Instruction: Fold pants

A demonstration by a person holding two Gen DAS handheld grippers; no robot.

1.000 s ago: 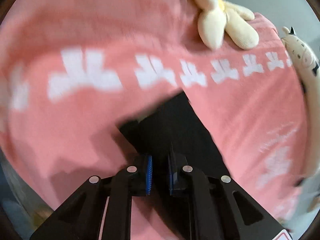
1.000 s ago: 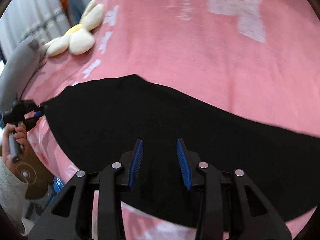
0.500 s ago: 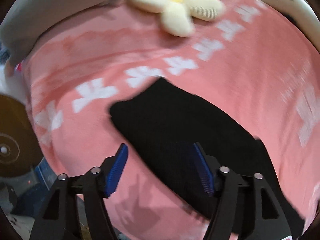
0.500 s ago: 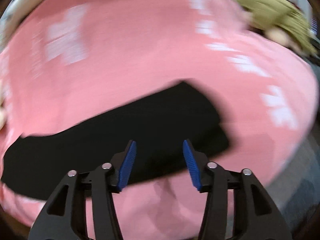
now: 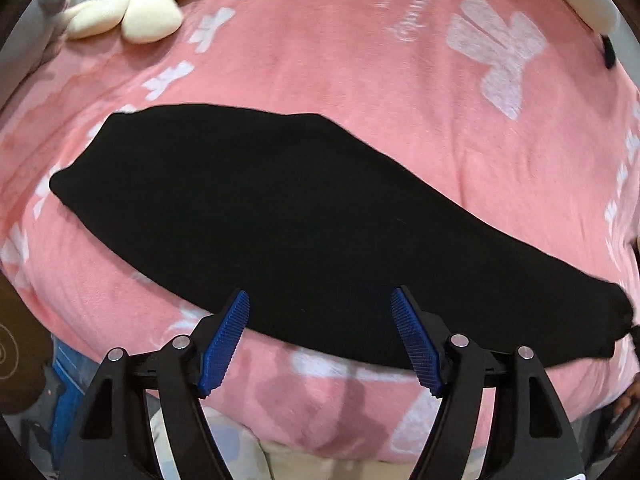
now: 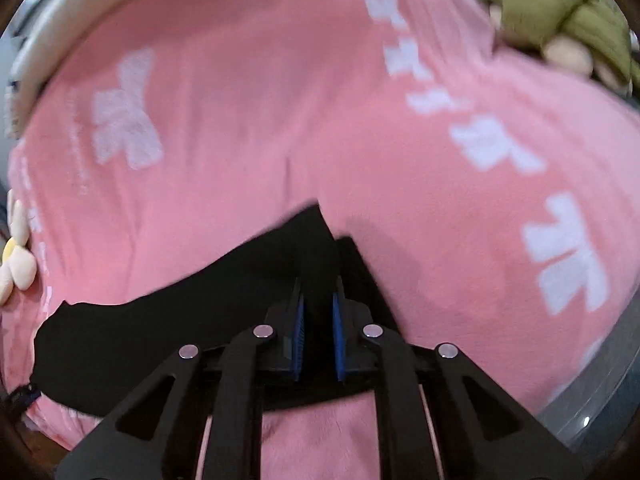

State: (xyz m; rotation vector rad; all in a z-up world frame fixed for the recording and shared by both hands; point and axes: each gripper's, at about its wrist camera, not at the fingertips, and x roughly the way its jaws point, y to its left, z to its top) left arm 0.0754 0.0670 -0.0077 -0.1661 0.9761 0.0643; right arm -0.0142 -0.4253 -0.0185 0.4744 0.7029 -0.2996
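Observation:
The black pants (image 5: 300, 216) lie as a long folded strip across the pink blanket, running from upper left to lower right in the left wrist view. My left gripper (image 5: 319, 294) hovers over the strip's near edge. Its jaws are opening wide, the cloth lies below the gap, and the blue pads do not press on it. In the right wrist view the pants (image 6: 180, 328) stretch away to the left. My right gripper (image 6: 318, 284) is at their right end, its jaws closing tight with a raised fold of black fabric pinched between the pads.
A pink blanket with white bow prints (image 5: 360, 60) covers the bed. A cream flower plush (image 5: 140, 12) lies at its far left and a green plush (image 6: 560, 12) at the far right. A white bolster (image 5: 580, 0) borders the back. The bed's edge drops off just below both grippers.
My left gripper has let go of the pants' end, opened wide and swung along the strip. My right gripper has travelled to the other end and shut on the fabric there.

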